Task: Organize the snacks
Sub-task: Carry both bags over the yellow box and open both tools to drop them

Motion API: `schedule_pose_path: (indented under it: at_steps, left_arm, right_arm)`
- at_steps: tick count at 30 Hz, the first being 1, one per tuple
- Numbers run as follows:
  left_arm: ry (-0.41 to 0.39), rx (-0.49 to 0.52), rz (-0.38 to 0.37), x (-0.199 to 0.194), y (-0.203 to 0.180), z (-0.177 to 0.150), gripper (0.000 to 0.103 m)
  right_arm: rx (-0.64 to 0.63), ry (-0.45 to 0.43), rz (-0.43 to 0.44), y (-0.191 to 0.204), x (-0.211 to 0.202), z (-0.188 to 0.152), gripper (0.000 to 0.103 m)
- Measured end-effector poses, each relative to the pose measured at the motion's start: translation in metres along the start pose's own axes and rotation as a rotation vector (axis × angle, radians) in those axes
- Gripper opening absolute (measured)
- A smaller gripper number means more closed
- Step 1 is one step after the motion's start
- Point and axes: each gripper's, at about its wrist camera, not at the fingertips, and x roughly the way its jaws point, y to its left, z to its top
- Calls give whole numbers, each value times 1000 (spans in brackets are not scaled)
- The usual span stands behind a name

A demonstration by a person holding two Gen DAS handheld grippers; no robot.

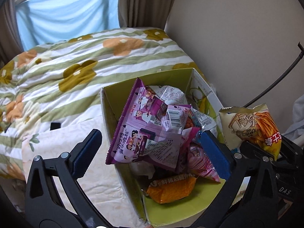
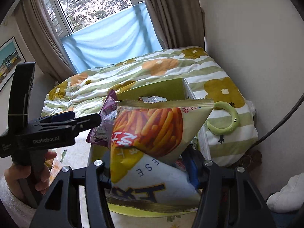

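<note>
A green-lined cardboard box [image 1: 167, 79] on the bed holds several snack bags: a purple bag [image 1: 148, 125] on top, a pink one [image 1: 201, 163] and an orange one [image 1: 171, 190] below. My left gripper [image 1: 152, 150] is open, its blue pads [image 1: 85, 150] astride the box's left wall and the purple bag. My right gripper [image 2: 152, 172] is shut on a cream bag of orange stick snacks [image 2: 157, 133], held over the box's near right side; this bag also shows in the left wrist view [image 1: 252, 127]. The box [image 2: 152, 90] lies behind it in the right wrist view.
The box sits on a bed with a green striped flower quilt [image 1: 76, 66] and a cream pillow [image 1: 95, 171]. A green crescent toy [image 2: 226, 121] lies right of the box. A wall [image 1: 237, 28] is close on the right, with a curtained window [image 2: 106, 34] behind.
</note>
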Motion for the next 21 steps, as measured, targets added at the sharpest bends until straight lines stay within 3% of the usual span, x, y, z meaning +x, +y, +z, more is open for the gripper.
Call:
schedule_pose_path:
  at_steps: [8, 17, 20, 21]
  left_arm:
    - [-18, -62, 18, -30, 26, -38, 103]
    - [-28, -187, 80, -59, 53, -75, 103]
    - [-21, -189, 102, -65, 58, -87, 103]
    - [-25, -189, 106, -68, 59, -92, 103]
  right_arm:
    - [-16, 14, -3, -8, -2, 0, 54]
    - [-111, 45, 98, 14, 11, -4, 54]
    - [-74, 26, 71, 14, 18, -7, 56]
    - [-54, 28, 71, 13, 20, -8, 65]
